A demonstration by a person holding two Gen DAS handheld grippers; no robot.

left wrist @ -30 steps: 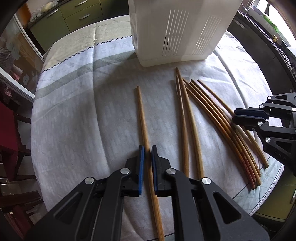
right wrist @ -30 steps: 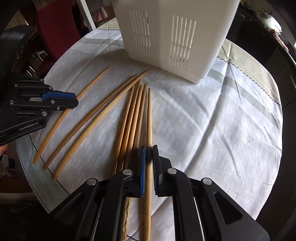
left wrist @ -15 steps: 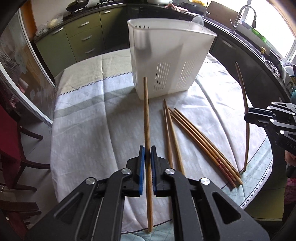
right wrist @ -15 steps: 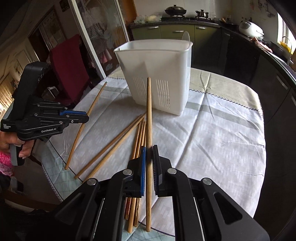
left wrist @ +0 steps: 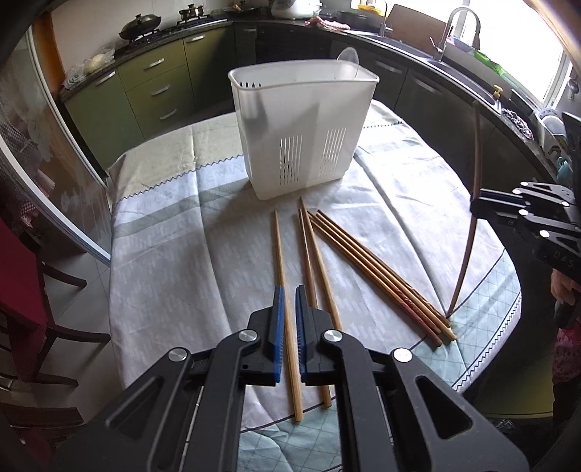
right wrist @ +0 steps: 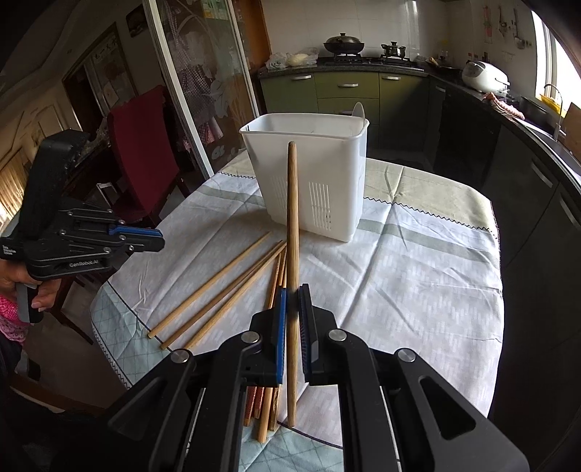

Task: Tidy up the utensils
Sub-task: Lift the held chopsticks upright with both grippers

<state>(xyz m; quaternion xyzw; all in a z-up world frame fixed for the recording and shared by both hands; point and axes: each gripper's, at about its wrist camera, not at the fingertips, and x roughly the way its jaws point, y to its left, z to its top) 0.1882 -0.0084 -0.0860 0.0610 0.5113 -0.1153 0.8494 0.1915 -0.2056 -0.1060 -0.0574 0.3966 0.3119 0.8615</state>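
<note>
Both clamped, left gripper (left wrist: 287,319) and right gripper (right wrist: 292,319) each on one chopstick (left wrist: 285,308) (thin, mid-shaft grip), so risk of pivoting and missing white holder (left wrist: 301,130) rim.

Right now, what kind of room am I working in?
Most likely a home kitchen with a dining table: a stove with a wok, green cabinets, and a sink faucet along the counter.

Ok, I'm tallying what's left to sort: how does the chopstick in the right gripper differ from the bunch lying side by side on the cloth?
The held chopstick is clamped in the right gripper, off the cloth and steeply tilted; the bunch lies flat, ungripped. The held chopstick is single and looks plain; the bunch is several, some with reddish patterned ends. Both are wooden and outside the white holder.
</note>
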